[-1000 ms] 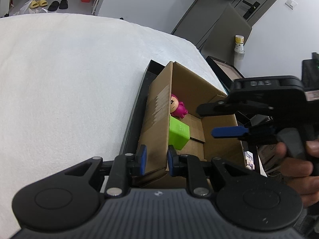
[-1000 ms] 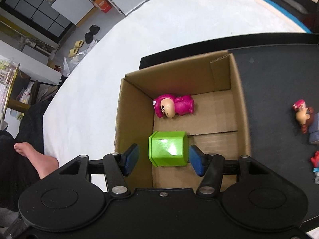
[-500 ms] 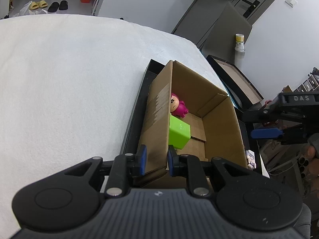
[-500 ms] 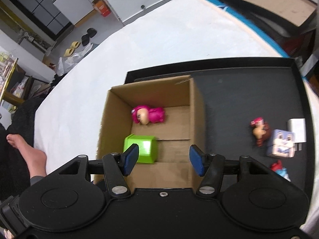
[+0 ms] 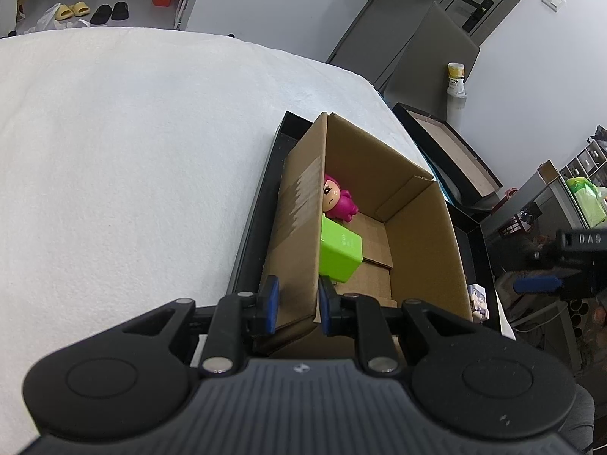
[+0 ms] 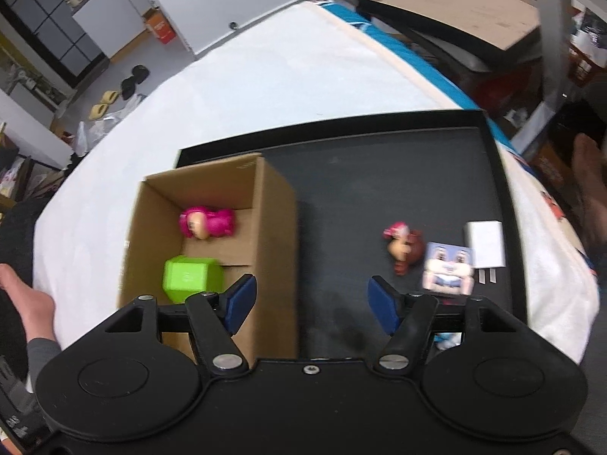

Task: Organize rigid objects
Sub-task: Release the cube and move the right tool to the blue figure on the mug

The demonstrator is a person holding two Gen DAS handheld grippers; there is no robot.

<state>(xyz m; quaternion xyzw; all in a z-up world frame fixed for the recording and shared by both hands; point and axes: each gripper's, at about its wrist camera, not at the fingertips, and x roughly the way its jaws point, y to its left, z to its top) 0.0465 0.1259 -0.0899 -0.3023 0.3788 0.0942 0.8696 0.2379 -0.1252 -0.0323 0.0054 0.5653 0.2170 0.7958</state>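
A cardboard box (image 5: 421, 227) (image 6: 273, 227) stands on a black tray (image 6: 379, 174). Inside lie a pink doll (image 5: 335, 199) (image 6: 206, 222) and a green cube (image 5: 339, 252) (image 6: 191, 276). My left gripper (image 5: 296, 303) is shut on the box's near left wall. My right gripper (image 6: 309, 299) is open and empty above the tray, right of the box; it also shows in the left wrist view (image 5: 538, 284). On the tray lie a red-brown figure (image 6: 404, 248), a picture cube (image 6: 449, 267) and a white charger (image 6: 485, 244).
The tray sits on a white bed (image 5: 132, 151) (image 6: 284, 68). A small blue-white item (image 6: 447, 339) lies half hidden under my right gripper. A second black tray (image 6: 455, 11) stands beyond the bed. A bare foot (image 6: 22, 295) shows at the left.
My right gripper has let go of the green cube in the box, risen and swung right over the tray. The left gripper keeps its hold on the box wall.
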